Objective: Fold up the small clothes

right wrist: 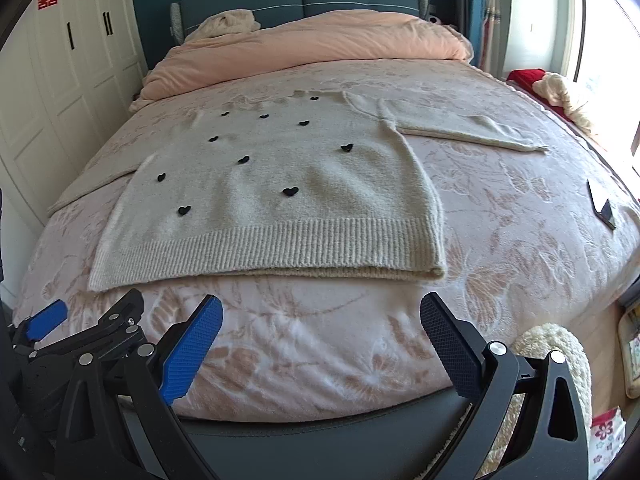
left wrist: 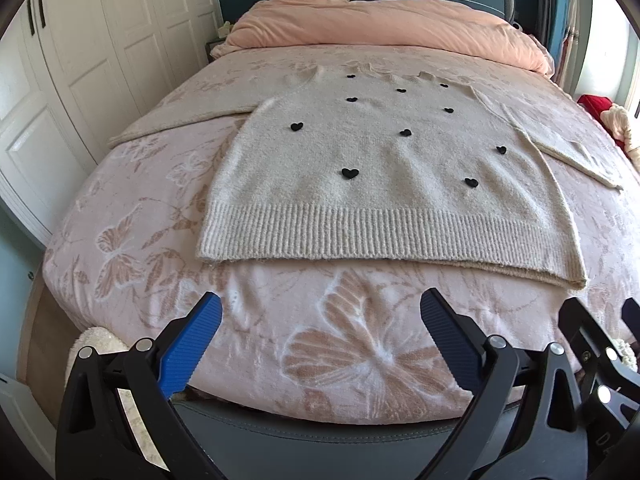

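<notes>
A cream knit sweater with small black hearts lies flat on the bed, front up, both sleeves spread out to the sides, its ribbed hem toward me. It also shows in the right wrist view. My left gripper is open and empty, over the foot of the bed, short of the hem. My right gripper is open and empty, also short of the hem. The right gripper shows at the lower right edge of the left wrist view, and the left one at the lower left of the right wrist view.
The bed has a pink butterfly-pattern blanket and a folded peach duvet at the headboard. White wardrobes stand on the left. A dark flat object lies at the bed's right edge. Red and cream fabric lies at the far right.
</notes>
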### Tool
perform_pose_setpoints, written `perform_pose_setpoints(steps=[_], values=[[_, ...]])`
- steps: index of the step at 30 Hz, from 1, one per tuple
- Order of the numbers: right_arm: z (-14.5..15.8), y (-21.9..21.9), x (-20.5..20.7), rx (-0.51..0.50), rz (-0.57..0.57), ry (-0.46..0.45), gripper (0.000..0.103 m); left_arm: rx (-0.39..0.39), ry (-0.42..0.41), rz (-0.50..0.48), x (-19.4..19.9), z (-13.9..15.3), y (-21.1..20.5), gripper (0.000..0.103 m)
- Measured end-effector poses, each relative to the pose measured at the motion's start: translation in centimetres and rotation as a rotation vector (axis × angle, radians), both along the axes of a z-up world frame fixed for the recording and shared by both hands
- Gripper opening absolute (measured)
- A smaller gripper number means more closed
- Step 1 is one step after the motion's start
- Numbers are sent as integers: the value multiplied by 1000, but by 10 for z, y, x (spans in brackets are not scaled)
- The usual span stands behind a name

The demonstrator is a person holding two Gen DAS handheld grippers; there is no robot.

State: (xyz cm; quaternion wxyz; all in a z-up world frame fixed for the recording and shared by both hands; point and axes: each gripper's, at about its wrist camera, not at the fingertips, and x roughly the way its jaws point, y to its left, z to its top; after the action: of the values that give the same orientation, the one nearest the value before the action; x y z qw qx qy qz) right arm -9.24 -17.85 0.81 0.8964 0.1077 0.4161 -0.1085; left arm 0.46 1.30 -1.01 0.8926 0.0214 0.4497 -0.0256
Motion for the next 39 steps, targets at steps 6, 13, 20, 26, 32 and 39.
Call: perform_pose_setpoints(steps=[6,13,20,26,32,39], values=[[-5,-111,39,127,-120,-33,98,-170,29,83,37,10,37,98],[-27,-342,105,350,-486,-113,98,-165,20,192,89,13,66,98],[-87,-490,159,489,-819,-61,96,-166,77,235,123,1,61,98],[-105,-520,186,559,-883,-129,55,-165,110,179,141,-8,44,98],[-49,-492,237,574,-674,-306,11,-195,104,154,152,-7,44,98],[83,-284,336,461,126,-440,19,-322,57,140,173,5,50,98]])
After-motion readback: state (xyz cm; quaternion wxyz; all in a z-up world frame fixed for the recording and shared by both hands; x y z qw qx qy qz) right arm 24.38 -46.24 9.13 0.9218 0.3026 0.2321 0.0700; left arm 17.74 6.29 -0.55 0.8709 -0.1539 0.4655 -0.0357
